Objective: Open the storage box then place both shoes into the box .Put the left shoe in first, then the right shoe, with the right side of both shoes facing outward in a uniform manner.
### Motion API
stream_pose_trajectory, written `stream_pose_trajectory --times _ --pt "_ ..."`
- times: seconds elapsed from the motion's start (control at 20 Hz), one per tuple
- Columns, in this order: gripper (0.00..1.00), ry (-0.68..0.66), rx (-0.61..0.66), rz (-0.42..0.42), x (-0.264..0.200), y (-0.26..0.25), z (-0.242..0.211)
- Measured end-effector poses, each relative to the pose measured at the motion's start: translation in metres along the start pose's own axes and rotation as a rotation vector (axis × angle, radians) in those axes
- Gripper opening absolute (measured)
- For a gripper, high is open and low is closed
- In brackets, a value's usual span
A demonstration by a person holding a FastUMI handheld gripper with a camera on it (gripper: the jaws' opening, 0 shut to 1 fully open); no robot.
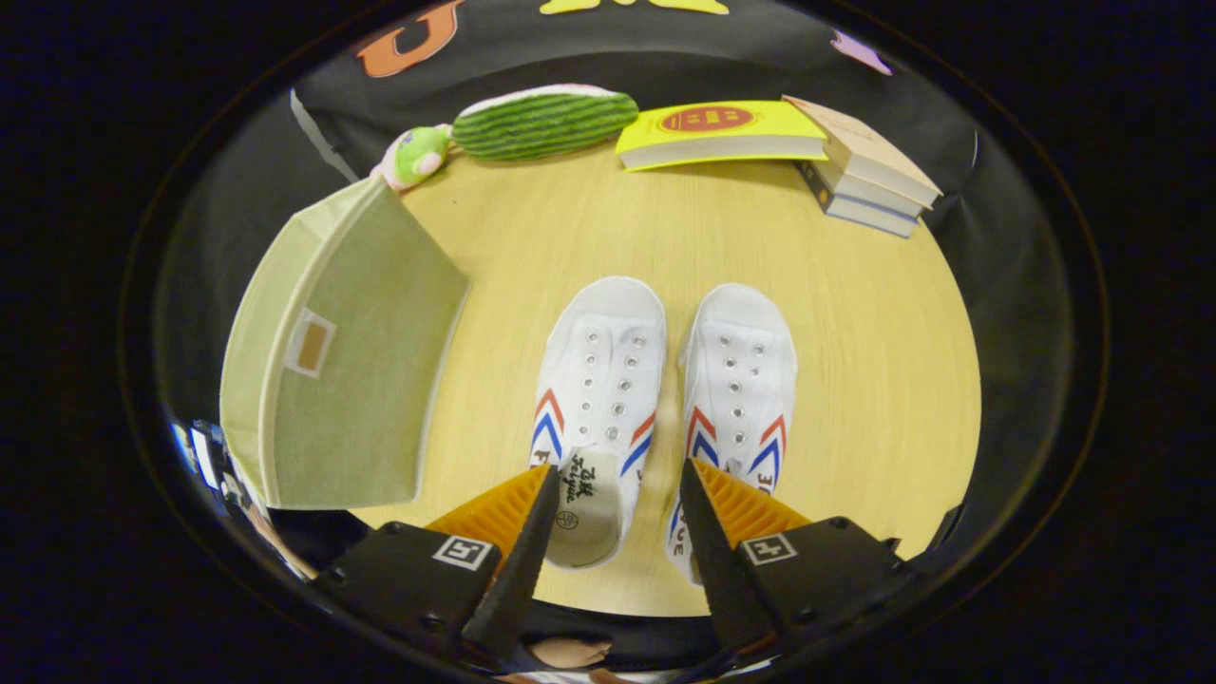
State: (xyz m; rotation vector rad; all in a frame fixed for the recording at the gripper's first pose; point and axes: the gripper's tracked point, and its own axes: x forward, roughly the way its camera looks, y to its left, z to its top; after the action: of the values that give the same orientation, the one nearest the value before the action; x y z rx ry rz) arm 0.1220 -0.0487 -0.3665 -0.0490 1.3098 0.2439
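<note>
The gripper (617,484) hangs above the table (883,380), fingers spread wide and gripping nothing, pointing down at the heels of the two shoes. The left shoe (598,380) and right shoe (741,380) sit side by side. The closed storage box (351,370) stands to their left.

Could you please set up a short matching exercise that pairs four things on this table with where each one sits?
Things:
1. storage box
2. shoes
3. cucumber toy
4. yellow book

Places:
A. far side, between the cucumber toy and the book stack
B. just ahead of the open claw
C. left of the shoes, lid shut
D. far side, beyond the storage box

Pairs: 1-C, 2-B, 3-D, 4-A
</note>
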Motion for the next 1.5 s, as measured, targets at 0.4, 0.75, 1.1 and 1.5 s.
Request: stream_pose_trajectory --times 0.4,0.75,1.1,1.5 --pt "0.19 0.086 -0.012 0.078 0.044 -0.001 -0.002" --pt "0.06 0.047 0.165 0.302 0.026 0.007 0.0" --pt "0.06 -0.061 0.161 0.356 -0.031 0.023 0.027" --pt "0.05 -0.156 0.095 0.351 -0.128 0.085 0.058"
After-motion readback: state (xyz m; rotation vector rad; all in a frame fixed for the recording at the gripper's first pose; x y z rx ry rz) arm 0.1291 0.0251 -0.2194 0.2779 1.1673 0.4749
